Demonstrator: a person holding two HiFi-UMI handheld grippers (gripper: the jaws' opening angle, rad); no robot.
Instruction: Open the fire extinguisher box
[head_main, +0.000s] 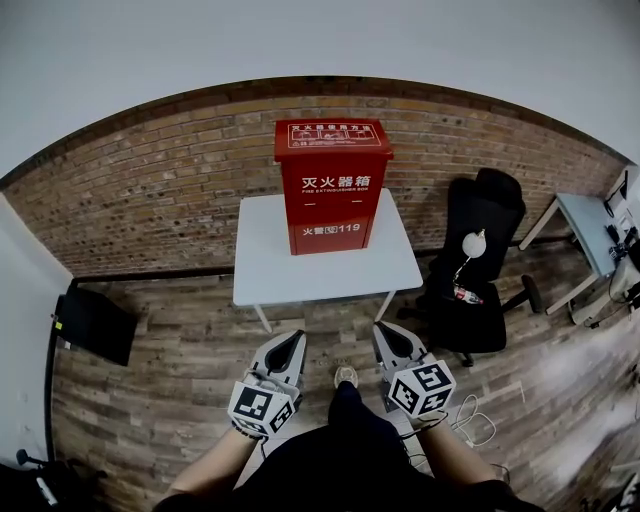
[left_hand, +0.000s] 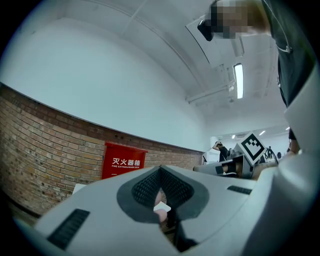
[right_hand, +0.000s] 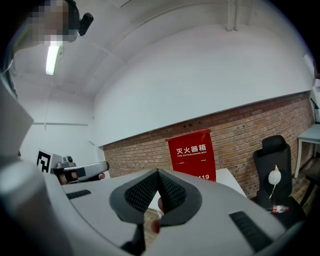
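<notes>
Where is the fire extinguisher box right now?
Head view, centre: the red fire extinguisher box stands upright at the far side of the white table, brick wall behind, black chair to its right.

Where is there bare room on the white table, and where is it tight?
Bare tabletop: the patch left of the red box, and the strip between the box and the table's near edge. Right of the box there is only a narrower strip. It is crowded beside the table's right corner, where the black chair stands.
</notes>
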